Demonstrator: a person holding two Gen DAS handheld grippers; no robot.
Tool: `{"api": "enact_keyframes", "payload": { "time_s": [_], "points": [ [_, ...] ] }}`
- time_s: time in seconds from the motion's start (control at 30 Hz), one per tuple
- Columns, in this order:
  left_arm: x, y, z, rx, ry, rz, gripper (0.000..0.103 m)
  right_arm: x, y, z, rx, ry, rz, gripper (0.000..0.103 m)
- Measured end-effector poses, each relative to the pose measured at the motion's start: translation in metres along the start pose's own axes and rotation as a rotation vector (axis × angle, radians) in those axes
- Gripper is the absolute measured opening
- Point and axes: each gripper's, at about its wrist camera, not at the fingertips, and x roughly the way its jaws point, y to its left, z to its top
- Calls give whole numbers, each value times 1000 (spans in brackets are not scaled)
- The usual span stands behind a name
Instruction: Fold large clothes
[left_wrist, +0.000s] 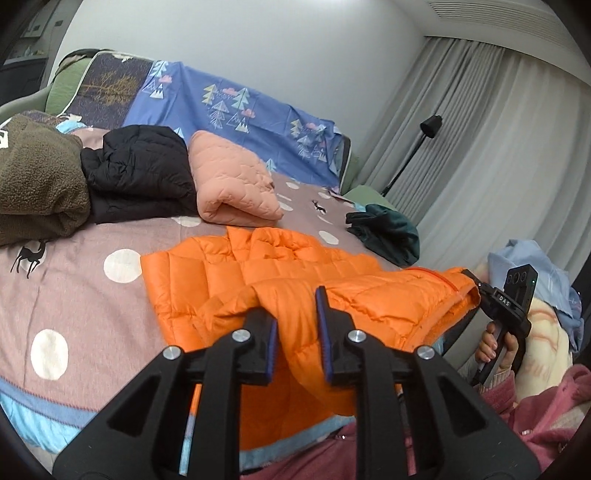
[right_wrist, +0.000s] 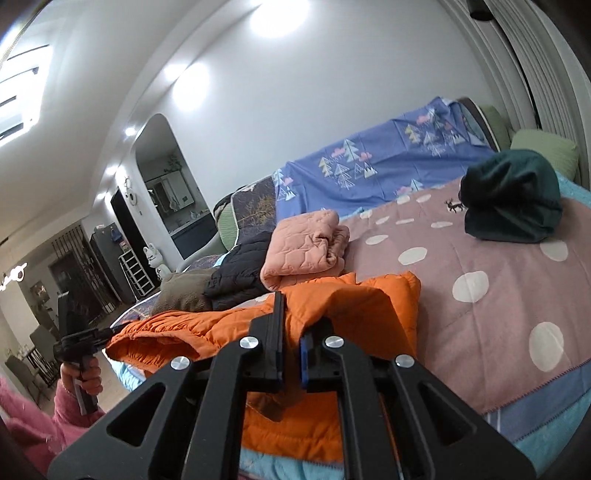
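Note:
An orange puffer jacket (left_wrist: 280, 266) lies half folded on the dotted bedspread (left_wrist: 92, 295), its near edge lifted off the cover. My left gripper (left_wrist: 295, 310) is shut on a thick fold of that edge, and orange fabric fills the gap between its blue pads. To the right, my right gripper (left_wrist: 474, 286) pinches the jacket's zipper corner, held by a hand in a pink sleeve. In the right wrist view the right gripper (right_wrist: 297, 310) is shut on the orange jacket (right_wrist: 369, 310), and the left gripper (right_wrist: 110, 330) holds the far end.
Folded clothes line the back of the bed: an olive fleece (left_wrist: 37, 184), a black puffer (left_wrist: 140, 173) and a pink quilted jacket (left_wrist: 232, 184). A dark green garment (left_wrist: 388, 229) lies at the right edge. Bedding is piled (left_wrist: 535, 332) beside the bed, near a lamp stand (left_wrist: 417, 147) and curtains.

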Motion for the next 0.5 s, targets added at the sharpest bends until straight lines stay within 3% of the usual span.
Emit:
{"api": "enact_keyframes", "payload": {
  "time_s": [0.3,0.5],
  "points": [
    [74,42,27,-35,83,76,22,92,-44,13,107,128,-111,7],
    [122,67,29,-38,132,181,35,135,-66,11,132,181,-179,15]
  ]
}}
